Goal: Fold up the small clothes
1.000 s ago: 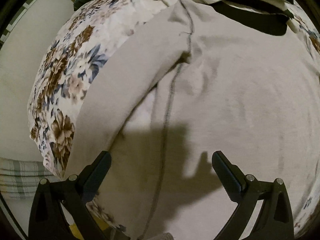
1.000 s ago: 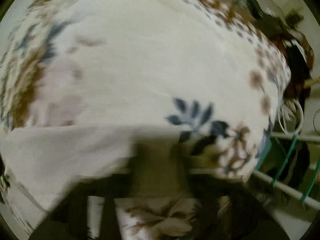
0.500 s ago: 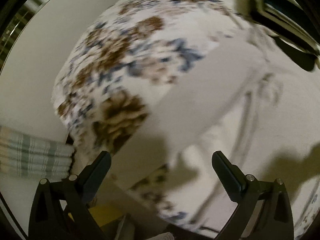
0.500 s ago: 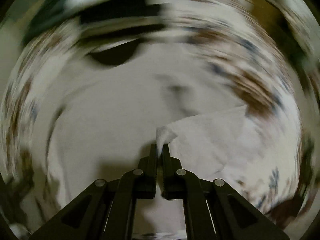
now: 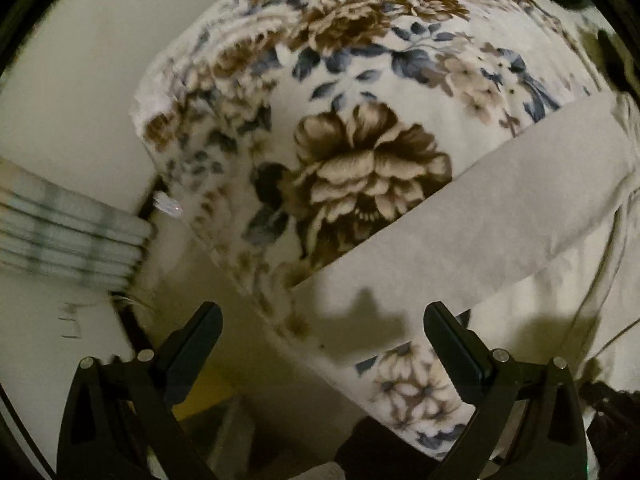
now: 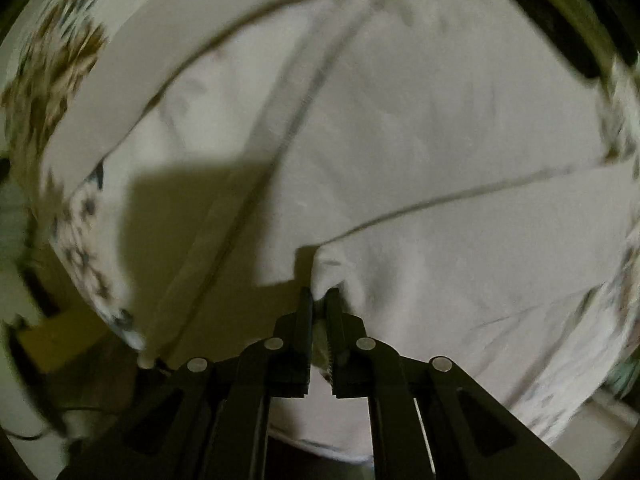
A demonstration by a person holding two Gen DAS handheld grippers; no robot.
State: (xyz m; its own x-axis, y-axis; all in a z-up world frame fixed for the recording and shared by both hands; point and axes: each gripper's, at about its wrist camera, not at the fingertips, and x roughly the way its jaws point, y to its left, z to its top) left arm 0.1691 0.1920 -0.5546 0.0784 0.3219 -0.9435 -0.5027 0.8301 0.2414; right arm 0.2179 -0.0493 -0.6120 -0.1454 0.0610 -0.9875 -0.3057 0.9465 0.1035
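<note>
A pale beige garment lies spread on a floral blanket. In the left wrist view its left sleeve runs diagonally across the blanket. My left gripper is open and empty, just above the sleeve's cuff end near the blanket's edge. My right gripper is shut on the corner of the garment's right sleeve, which is folded over the garment's body. A dark seam line runs down the body.
The blanket's left edge drops to a pale floor. A striped green-and-white cloth lies at the left. Dark clothes lie beyond the garment at the top right.
My left gripper has swung left from over the garment's body to the left sleeve end at the blanket's edge. My right gripper has carried the right sleeve inward over the body.
</note>
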